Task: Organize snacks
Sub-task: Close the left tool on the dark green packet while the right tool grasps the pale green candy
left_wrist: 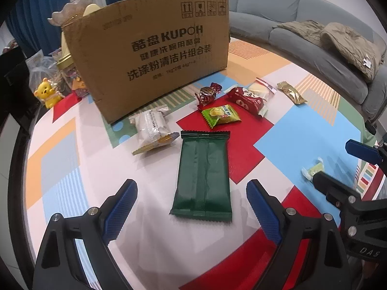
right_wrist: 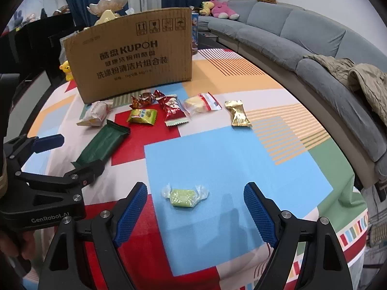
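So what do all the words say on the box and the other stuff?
"酷盘 KUPOH" on the brown cardboard box.
"洗涤粉清洁片组合装" on the box, lower down.
"GenRobot.AI" on the black left gripper body.
"DAS", cut off, on the black right gripper body.
Box small print and the snack wrappers: too small or blurred to read.

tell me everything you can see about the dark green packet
The dark green packet is a long, flat foil-like pouch with zigzag-crimped ends and a back seam facing up, no print visible. It lies sealed and flat on the patterned tablecloth, straddling white and red patches, just ahead of the open left gripper. Nothing grips it.
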The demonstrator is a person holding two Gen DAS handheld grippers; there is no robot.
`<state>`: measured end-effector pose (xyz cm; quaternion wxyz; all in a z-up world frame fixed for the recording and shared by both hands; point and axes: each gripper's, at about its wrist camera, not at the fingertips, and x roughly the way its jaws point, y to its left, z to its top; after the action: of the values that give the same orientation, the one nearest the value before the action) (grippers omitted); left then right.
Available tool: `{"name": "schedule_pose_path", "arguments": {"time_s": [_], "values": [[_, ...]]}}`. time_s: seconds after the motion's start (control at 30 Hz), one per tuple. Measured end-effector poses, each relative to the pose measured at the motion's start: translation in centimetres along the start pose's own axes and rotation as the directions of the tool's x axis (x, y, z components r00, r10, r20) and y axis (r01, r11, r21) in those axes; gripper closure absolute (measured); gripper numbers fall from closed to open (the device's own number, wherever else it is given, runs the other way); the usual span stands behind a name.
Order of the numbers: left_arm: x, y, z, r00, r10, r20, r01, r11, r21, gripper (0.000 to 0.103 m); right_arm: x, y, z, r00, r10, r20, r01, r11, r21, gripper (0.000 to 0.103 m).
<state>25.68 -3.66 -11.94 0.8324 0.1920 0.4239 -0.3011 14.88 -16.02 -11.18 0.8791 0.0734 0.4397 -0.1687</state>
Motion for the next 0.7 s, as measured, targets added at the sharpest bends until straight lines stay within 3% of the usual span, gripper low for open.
{"name": "schedule_pose_path", "arguments": {"time_s": [0.17, 0.33, 0.5, 0.7], "values": [[1.1, 0.3, 0.2, 1.0, -0.016, -0.01, 0.016, 1.0, 0.001, 0.015, 1.0, 0.2, -0.2, 1.0, -0.008, -0.02, 0.008, 1.0, 0.005, 0.021], [1.9, 0.3, 0.2, 0.999, -0.049, -0.015, 0.049, 0.999, -0.006, 0.019, 1.8, 0.1, -0.4, 0.999, 0.005, -0.04, -0.004, 1.0, 0.017, 0.041], [2.2, 0.3, 0.4, 0.998, -0.056, 0.0, 0.056, 0.998, -0.014, 0.02, 2.2, 0.3, -0.5, 0.999, 0.021, -0.037, -0.021, 1.0, 0.007, 0.05], [2.0, 0.0, 0.4, 0.997, -0.07, 0.012, 0.07, 0.997, -0.016, 0.032, 2.1, 0.2, -0.5, 0.999, 0.037, -0.019, -0.037, 0.999, 0.003, 0.072]]}}
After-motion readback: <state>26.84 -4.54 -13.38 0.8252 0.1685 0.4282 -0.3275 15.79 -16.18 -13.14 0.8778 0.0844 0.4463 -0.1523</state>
